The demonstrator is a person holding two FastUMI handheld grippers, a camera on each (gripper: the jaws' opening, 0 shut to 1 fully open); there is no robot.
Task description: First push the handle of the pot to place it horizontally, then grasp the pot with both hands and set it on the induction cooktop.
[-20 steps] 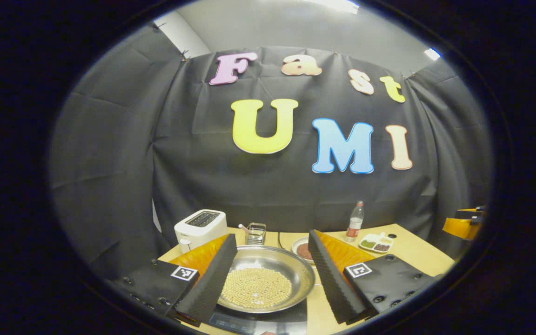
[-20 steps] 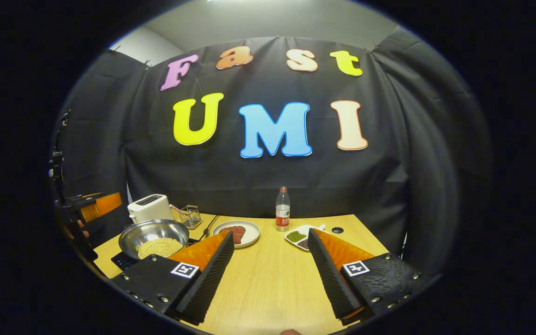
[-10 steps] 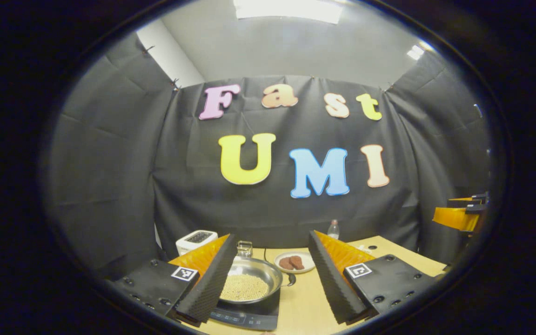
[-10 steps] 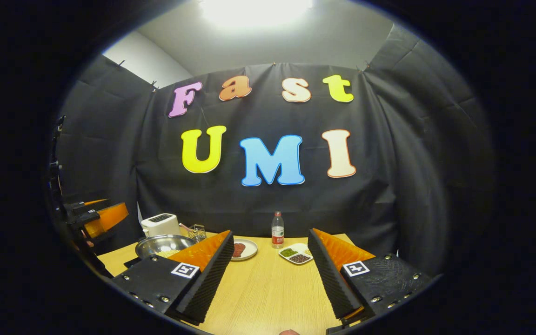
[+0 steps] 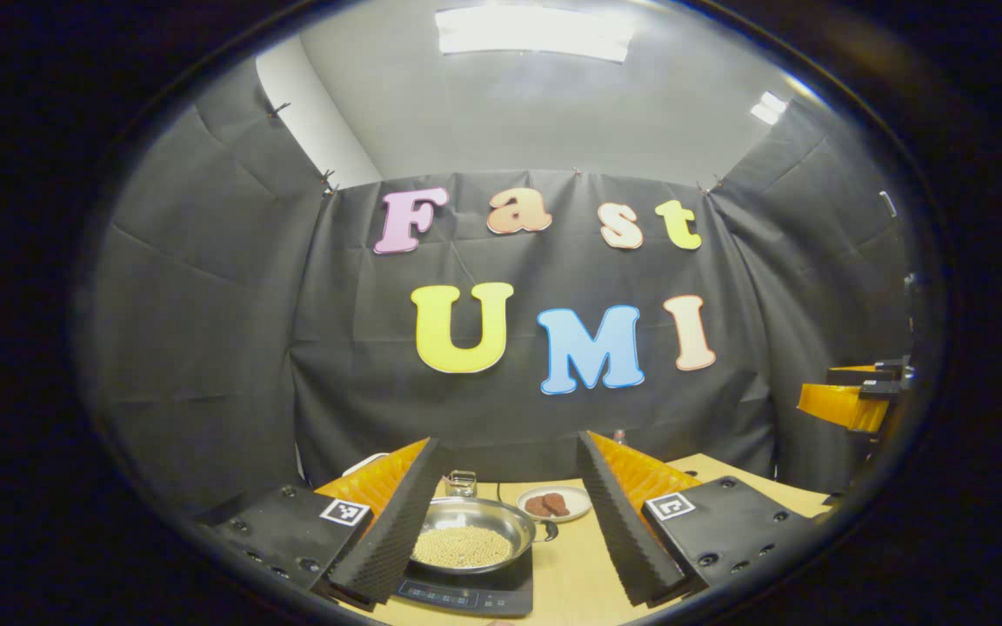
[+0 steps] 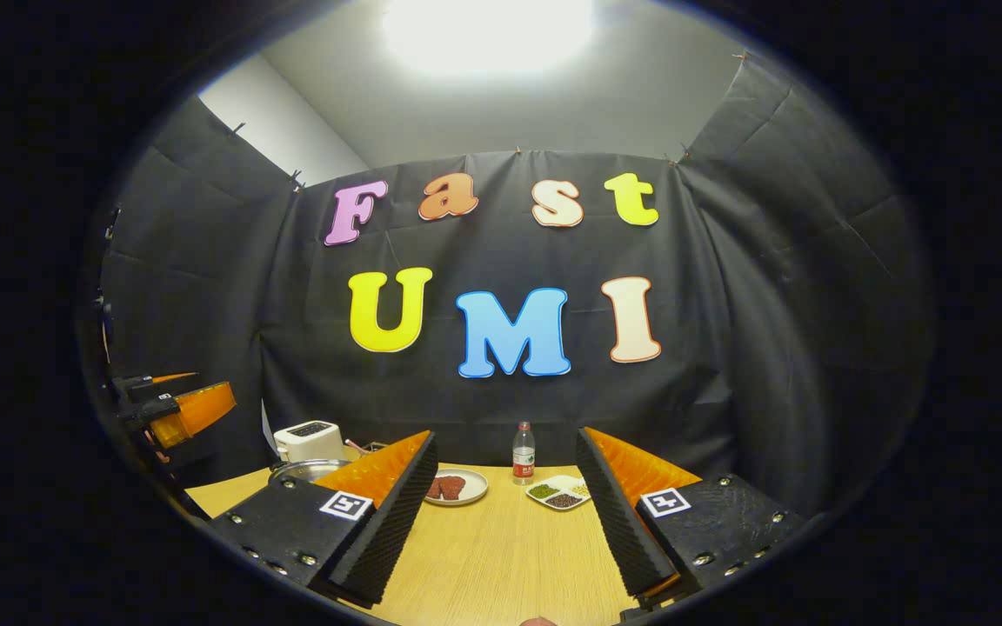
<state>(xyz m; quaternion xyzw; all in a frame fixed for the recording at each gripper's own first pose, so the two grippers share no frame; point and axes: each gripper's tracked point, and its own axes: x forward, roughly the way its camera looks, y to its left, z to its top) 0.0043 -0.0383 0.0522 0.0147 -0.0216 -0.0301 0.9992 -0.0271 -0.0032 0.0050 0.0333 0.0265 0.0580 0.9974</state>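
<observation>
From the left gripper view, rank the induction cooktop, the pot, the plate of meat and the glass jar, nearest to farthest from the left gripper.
1. induction cooktop, just ahead of the left gripper, low and left of centre.
2. pot, sitting on the cooktop.
3. plate of meat, behind, to the right.
4. glass jar, rear left; close call with the plate.

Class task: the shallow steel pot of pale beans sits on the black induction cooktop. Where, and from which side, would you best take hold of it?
Grip the shallow steel pot by its thin rim, one claw on each side, left and right. The short dark handle sticks out to the right and probably suits the right claw. Come in level, since the pot is full of pale beans.
</observation>
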